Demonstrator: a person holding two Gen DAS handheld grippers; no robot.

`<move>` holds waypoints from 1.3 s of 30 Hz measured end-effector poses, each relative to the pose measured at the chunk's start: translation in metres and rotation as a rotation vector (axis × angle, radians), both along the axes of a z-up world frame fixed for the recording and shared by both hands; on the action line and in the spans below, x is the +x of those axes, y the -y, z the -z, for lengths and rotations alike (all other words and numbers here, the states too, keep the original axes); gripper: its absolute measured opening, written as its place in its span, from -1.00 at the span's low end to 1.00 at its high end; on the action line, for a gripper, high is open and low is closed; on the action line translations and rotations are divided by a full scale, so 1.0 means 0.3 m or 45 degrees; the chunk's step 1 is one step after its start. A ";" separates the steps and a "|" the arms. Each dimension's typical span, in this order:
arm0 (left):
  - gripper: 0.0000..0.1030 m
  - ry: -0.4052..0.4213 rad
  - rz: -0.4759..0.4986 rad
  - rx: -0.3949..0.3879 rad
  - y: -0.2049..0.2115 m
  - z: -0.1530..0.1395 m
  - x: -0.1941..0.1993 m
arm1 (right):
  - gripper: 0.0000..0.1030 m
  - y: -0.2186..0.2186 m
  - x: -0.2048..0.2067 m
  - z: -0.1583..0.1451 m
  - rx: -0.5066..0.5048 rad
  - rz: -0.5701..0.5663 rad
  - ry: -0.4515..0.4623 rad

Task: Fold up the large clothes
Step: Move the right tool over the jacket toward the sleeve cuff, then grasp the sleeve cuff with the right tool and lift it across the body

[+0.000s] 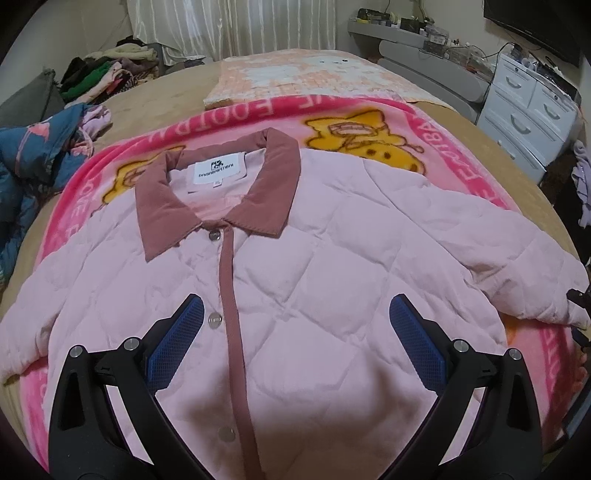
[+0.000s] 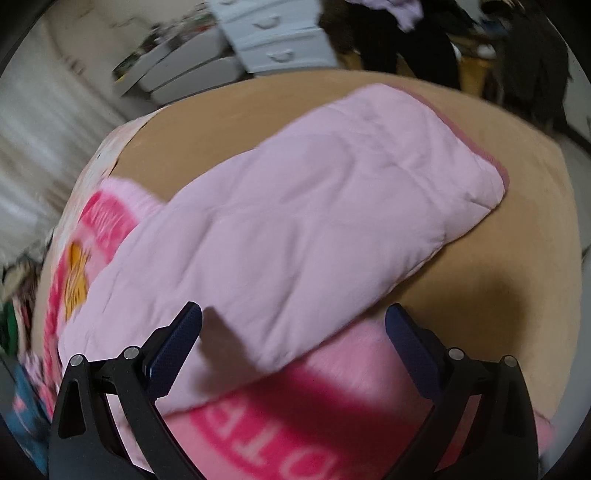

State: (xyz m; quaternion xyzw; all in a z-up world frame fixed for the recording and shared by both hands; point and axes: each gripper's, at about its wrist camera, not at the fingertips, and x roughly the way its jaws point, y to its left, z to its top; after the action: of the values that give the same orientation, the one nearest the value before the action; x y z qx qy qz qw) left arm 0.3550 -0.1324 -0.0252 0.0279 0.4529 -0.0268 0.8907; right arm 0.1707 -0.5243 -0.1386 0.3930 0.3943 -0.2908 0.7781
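Both claws, left claw (image 1: 295, 317) and right claw (image 2: 293, 325), gaped apart, gripping nothing. Pink jacket (image 1: 332, 266) lay flat, buttoned, on the blanket (image 1: 461, 129). No fold made; right sleeve (image 2: 314, 206) looked first.

A bedroom in a home. A wide bed (image 1: 155, 110) with a tan cover is filling most of the left wrist view, with a pink cartoon fleece blanket (image 1: 369, 122) and a pale checked blanket (image 1: 295, 77) lying on it. Loose clothes (image 1: 107, 77) are piling up at its far left corner. White curtains (image 1: 229, 26) are hanging behind the bed. A white chest of drawers (image 1: 528, 114) is standing to the right, beside a cluttered grey shelf (image 1: 406, 33), and a dark screen (image 1: 535, 26) is hanging above.
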 end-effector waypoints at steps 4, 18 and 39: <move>0.83 -0.014 -0.010 0.011 -0.009 0.018 0.029 | 0.92 0.097 -0.013 0.044 0.093 0.097 0.064; 0.83 -0.013 -0.032 0.059 -0.044 -0.015 0.118 | -0.38 0.247 0.010 0.023 0.141 0.156 0.379; 0.83 0.153 -0.042 0.057 -0.230 -0.310 0.019 | -0.65 -0.365 0.235 -0.715 -0.446 -0.639 0.700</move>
State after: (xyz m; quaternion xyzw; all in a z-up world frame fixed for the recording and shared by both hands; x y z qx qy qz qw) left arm 0.3608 -0.0636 0.0678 0.0419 0.3993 -0.0002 0.9158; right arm 0.2414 -0.4148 0.0758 0.2094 0.2000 -0.0391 0.9564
